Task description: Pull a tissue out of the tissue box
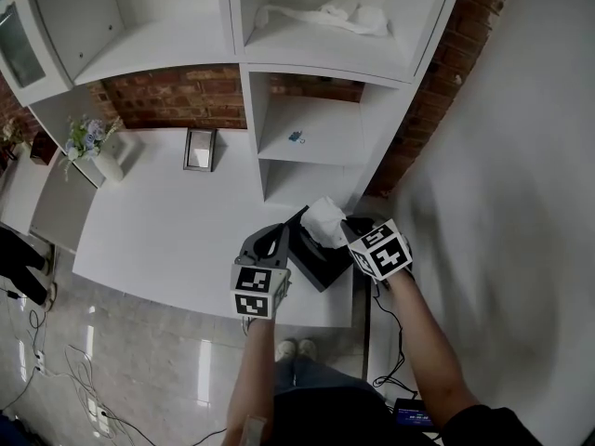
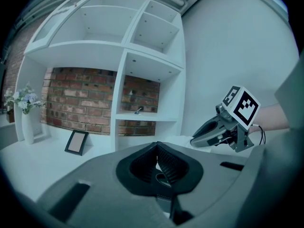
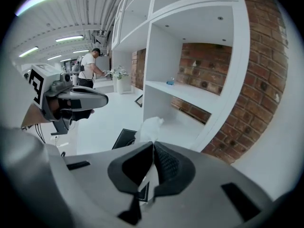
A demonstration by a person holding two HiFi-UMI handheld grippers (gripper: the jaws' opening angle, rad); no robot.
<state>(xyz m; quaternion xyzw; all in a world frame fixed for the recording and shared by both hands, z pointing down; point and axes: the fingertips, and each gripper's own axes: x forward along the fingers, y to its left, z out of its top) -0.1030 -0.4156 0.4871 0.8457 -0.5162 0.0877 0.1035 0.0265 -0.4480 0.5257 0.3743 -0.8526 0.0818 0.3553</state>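
Tissue box (image 1: 311,264), black, sits on the white desk (image 1: 177,221) at its front right corner, close to the front edge and just in front of the shelf unit (image 1: 311,170) that rises from the desk's right part. A white tissue (image 1: 323,219) stands up out of the top of the tissue box, crumpled and puffed.

The right gripper (image 3: 153,145) is clenched on that tissue. In the right gripper view its jaws meet at the tips with the thin white sheet pinched between the pads, and the bunched end shows above them. The gripper points down and towards the box from the desk's right edge, and its marker cube sits just right of the tissue in the head view.

The left gripper (image 2: 157,145) hangs over the desk's front edge, just left of the box. Its jaws are closed tip to tip with nothing between them, and it points roughly level towards the shelves. Whether it touches the box I cannot tell.

A small picture frame (image 1: 200,149) leans near the desk's back edge against the brick wall (image 1: 172,96). A vase (image 1: 107,163) of pale flowers stands at the back left corner. A white cloth (image 1: 325,15) lies on an upper shelf, and a small blue object (image 1: 296,137) lies on the shelf below it. In the right gripper view a person (image 3: 88,71) stands far off in the room.
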